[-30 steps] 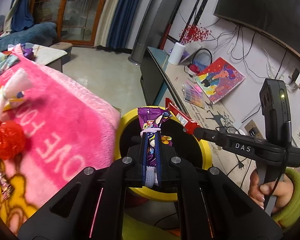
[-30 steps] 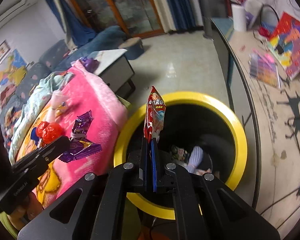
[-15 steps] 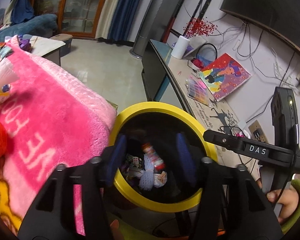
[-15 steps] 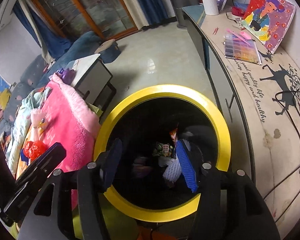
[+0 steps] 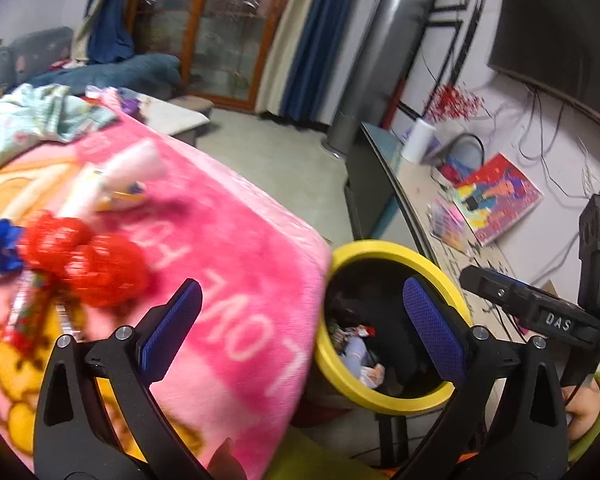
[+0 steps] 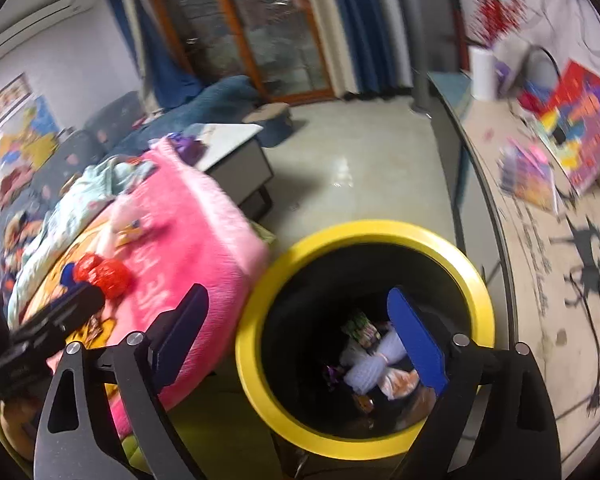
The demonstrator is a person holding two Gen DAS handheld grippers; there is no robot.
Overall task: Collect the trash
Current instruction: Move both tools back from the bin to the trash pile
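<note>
A black bin with a yellow rim (image 5: 380,246) (image 6: 364,230) stands against the pink blanket (image 5: 240,248) (image 6: 196,216). Wrappers and white trash (image 5: 360,352) (image 6: 376,356) lie at its bottom. My left gripper (image 5: 300,292) hangs over the blanket's corner and the bin's left edge, jaws opening wide, nothing between them. My right gripper (image 6: 298,300) hovers over the bin's left rim, jaws also opening and empty. On the blanket lie a red mesh ball (image 5: 100,268) (image 6: 104,272), a white wrapper (image 5: 128,164) and a striped candy wrapper (image 5: 24,316).
A long low cabinet (image 6: 540,240) on the right carries a colourful painting (image 5: 496,196), a paper roll (image 6: 482,72) and cables. A grey coffee table (image 6: 236,148) stands beyond the blanket, with pale floor (image 6: 352,160) between. A green-sleeved hand (image 5: 584,412) holds the right gripper.
Both grippers went from shut to wide open; the purple wrapper and the red wrapper left them and now lie in the bin. Both views have swung left toward the blanket.
</note>
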